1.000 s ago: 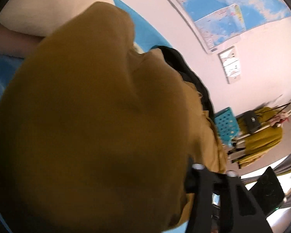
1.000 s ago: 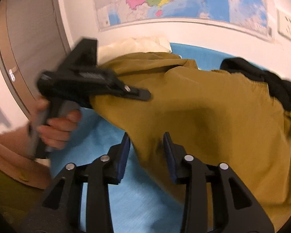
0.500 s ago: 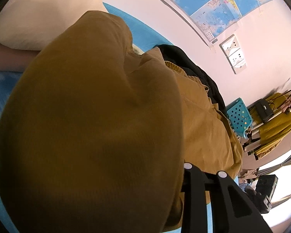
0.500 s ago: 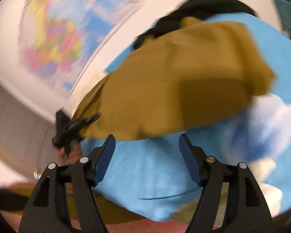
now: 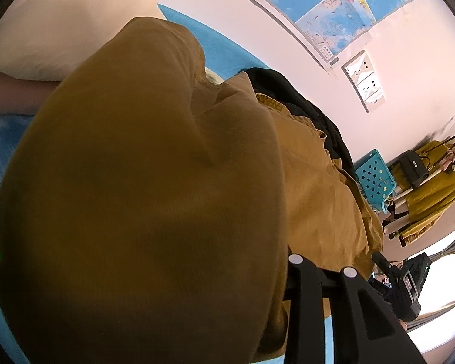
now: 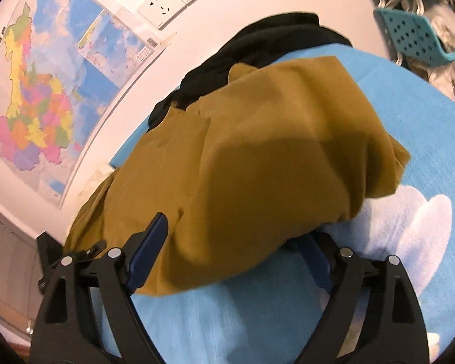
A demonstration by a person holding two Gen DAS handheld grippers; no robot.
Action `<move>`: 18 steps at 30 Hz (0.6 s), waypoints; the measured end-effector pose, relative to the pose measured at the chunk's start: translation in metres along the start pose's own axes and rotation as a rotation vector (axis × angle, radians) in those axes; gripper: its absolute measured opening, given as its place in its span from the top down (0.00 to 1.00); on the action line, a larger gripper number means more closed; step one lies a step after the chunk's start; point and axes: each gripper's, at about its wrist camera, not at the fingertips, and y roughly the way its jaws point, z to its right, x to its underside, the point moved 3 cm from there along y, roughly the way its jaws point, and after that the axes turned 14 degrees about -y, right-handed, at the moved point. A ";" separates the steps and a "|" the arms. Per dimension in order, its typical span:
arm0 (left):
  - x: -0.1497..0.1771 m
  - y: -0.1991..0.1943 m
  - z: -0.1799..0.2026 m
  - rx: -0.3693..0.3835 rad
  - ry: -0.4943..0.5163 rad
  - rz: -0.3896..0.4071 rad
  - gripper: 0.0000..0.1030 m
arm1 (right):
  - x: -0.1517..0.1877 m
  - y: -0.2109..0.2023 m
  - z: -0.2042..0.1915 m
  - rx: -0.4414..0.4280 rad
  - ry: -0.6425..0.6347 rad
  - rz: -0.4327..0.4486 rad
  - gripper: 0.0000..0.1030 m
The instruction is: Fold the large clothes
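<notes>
Since the limp mustard-yellow cloth garment (image 6: 257, 163) sags from your left tongs' (image 6: 85, 253) pinch, take its near hem with your opening, unloaded right tongs (image 6: 230, 261).

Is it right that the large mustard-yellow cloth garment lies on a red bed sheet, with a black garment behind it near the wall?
Not quite. The bed sheet is light blue, not red; the right wrist view shows it plainly. The rest holds: the large mustard-yellow cloth garment lies on it, and the black garment sits behind it near the wall.
</notes>
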 end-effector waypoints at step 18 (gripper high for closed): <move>-0.002 -0.001 -0.014 0.010 0.040 -0.022 0.65 | -0.008 0.007 0.008 -0.035 0.050 0.008 0.24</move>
